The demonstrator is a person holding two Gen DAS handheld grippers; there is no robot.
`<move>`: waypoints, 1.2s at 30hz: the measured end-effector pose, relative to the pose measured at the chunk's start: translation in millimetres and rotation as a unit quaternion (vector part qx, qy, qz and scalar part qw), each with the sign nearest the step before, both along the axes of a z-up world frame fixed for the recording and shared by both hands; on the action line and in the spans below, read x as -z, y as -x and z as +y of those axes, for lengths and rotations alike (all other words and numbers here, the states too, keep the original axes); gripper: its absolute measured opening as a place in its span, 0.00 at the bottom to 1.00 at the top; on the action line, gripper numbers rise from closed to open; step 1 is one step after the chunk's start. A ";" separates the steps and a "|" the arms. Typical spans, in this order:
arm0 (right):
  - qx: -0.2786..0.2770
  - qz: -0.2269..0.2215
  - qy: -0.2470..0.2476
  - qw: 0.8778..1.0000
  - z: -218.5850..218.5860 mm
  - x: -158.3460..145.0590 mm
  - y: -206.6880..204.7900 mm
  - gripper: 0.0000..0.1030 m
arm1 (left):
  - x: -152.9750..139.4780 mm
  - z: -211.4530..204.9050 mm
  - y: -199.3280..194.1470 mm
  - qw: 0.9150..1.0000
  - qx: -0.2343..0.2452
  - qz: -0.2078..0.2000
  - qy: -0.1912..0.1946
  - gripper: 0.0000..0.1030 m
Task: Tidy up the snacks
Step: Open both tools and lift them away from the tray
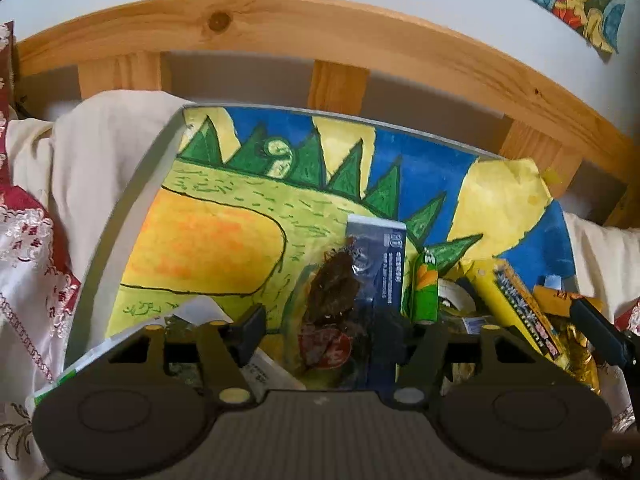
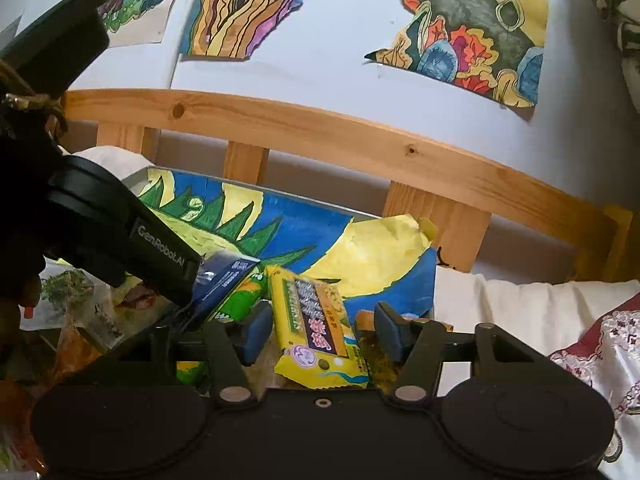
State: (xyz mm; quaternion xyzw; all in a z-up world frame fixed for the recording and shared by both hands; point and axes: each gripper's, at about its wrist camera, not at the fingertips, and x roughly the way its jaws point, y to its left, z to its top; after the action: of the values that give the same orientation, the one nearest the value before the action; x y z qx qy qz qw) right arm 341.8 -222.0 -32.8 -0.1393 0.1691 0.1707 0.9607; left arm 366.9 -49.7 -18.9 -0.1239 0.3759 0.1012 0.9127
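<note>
Lying on the painted board (image 1: 208, 240) between the open left gripper (image 1: 324, 328), the dark snack pouch (image 1: 352, 280) is untouched. Right gripper (image 2: 316, 332) is straddling the yellow snack pack (image 2: 316, 320), open, pads apart from it.

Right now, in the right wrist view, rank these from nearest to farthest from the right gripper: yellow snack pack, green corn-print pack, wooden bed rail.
1. yellow snack pack: between the open fingers of the right gripper.
2. green corn-print pack: just past the left finger, on the left.
3. wooden bed rail: far behind, beyond the painted board.
</note>
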 end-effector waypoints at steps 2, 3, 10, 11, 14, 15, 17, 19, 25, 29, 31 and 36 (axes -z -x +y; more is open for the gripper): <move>0.002 -0.005 0.000 1.000 -0.5 -2.6 1.9 0.63 | -3.5 2.4 3.2 1.000 -0.003 -0.008 0.004 0.73; 0.003 -0.007 -0.001 1.000 -1.1 -4.2 2.7 0.66 | -5.4 3.7 5.0 1.000 -0.005 -0.011 0.005 0.75; 0.016 -0.022 -0.009 1.000 -5.2 -22.3 16.6 0.78 | -22.5 13.4 27.1 0.999 -0.027 -0.043 0.008 0.91; 0.018 -0.024 -0.012 0.999 -6.0 -25.5 20.0 0.80 | -24.6 14.6 31.1 0.998 -0.031 -0.048 0.007 0.94; 0.021 -0.027 -0.017 0.999 -7.4 -34.8 29.2 0.82 | -31.4 20.0 45.5 0.997 -0.046 -0.062 0.001 0.97; 0.021 -0.026 -0.021 0.999 -8.3 -38.2 32.9 0.83 | -33.3 21.8 49.8 0.997 -0.051 -0.066 -0.002 0.97; 0.021 -0.024 -0.032 0.999 -9.8 -44.9 40.8 0.85 | -37.6 27.2 60.8 0.995 -0.058 -0.075 -0.003 0.98; 0.022 -0.025 -0.036 0.999 -9.4 -50.3 49.2 0.89 | -41.3 33.0 72.2 0.994 -0.064 -0.085 -0.002 0.99; 0.012 -0.040 -0.043 0.998 -2.1 -66.2 79.5 0.95 | -48.6 47.6 113.3 0.992 -0.085 -0.098 0.002 0.99; 0.006 -0.045 -0.051 0.998 2.5 -75.7 98.9 0.99 | -51.6 53.1 139.6 0.990 -0.090 -0.104 -0.004 0.99; 0.002 -0.050 -0.054 0.997 4.3 -80.5 110.9 0.99 | -52.2 55.8 153.3 0.990 -0.092 -0.107 -0.009 0.99; -0.005 -0.049 -0.050 0.998 7.1 -85.4 139.7 0.99 | -51.2 61.3 184.5 0.989 -0.096 -0.109 -0.016 0.99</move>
State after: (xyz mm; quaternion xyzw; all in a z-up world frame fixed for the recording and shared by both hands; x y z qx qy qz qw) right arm 202.1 -214.9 52.6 -0.0999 0.1124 0.1768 0.9727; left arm 182.4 11.6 32.4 -0.1550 0.2592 0.1799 0.9362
